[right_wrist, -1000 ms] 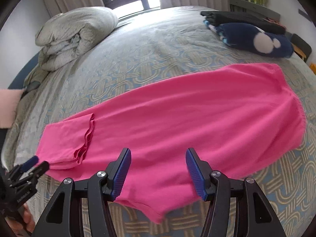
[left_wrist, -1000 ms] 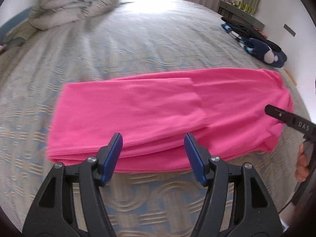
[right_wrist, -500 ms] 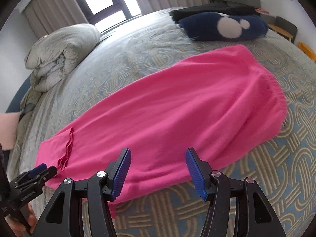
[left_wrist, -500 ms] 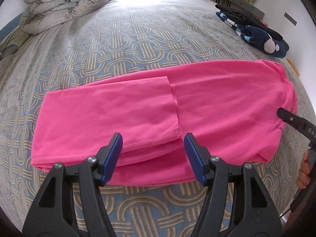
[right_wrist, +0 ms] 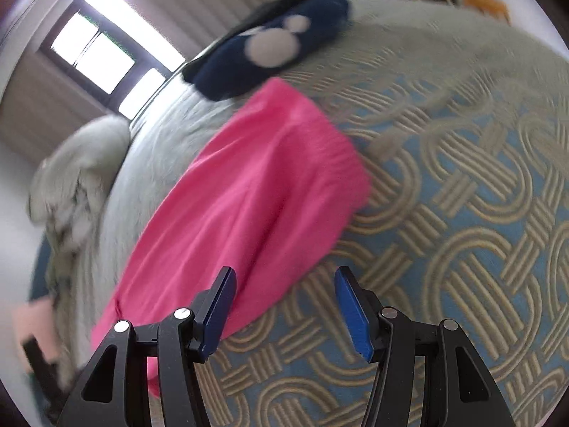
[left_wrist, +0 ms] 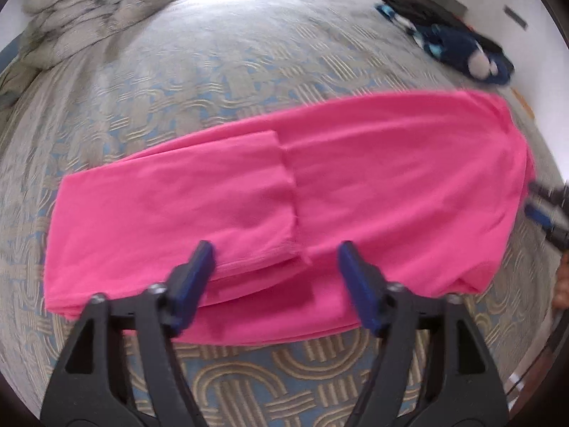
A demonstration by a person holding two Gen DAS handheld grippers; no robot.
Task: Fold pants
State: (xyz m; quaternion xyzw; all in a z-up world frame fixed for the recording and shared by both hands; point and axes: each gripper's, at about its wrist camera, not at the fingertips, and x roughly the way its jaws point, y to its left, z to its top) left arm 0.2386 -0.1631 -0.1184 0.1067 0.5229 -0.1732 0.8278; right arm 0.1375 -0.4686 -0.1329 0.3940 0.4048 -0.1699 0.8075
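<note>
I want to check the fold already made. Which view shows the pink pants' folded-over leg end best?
The left wrist view: the pink pants lie whole, the folded-over leg end clear on top. The right wrist view is blurred, showing mostly the waistband end.

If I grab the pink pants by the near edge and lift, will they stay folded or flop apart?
Probably flop: the pink pants lie as soft thin layers on the bedspread, so unpinched ones would likely sag away. The folded-over leg flap rests loose on top and may slide off. They look light, so the open left gripper should lift them easily.

Patterned bed (left_wrist: 249, 82), bright window (right_wrist: 96, 60)
</note>
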